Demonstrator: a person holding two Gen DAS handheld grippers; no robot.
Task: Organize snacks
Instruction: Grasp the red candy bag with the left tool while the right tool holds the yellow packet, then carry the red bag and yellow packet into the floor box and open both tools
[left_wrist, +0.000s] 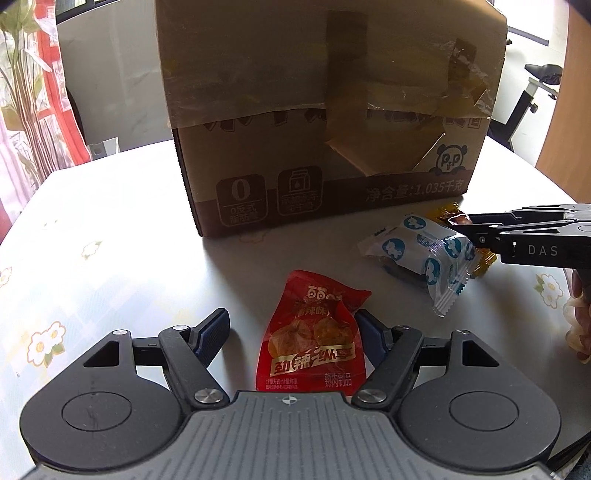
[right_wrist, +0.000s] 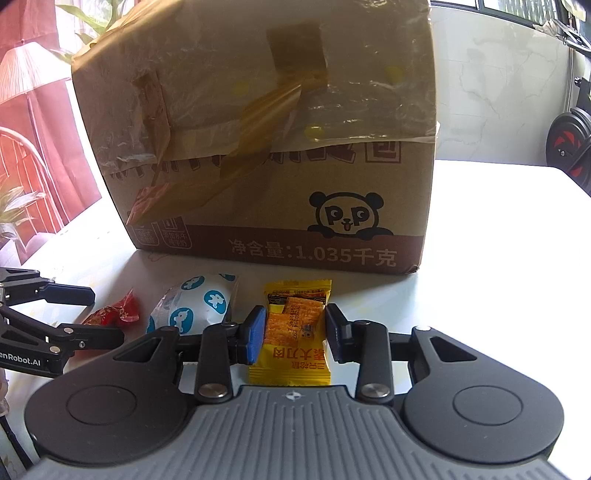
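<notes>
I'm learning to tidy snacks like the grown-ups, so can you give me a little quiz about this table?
1. True or false: the red packet is inside the cardboard box.
2. What lies between the fingers of the right claw? A the red packet, B a yellow packet, C nothing.
3. Fill in: the animal printed on the box is a ____.

Key: 1 false, it lies on the table in front of the box. 2 B. 3 panda.

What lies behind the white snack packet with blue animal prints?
Behind the white packet stands the taped cardboard box; between them a yellow snack packet pokes out, partly covered in the left view. The box's inside cannot be seen.
</notes>
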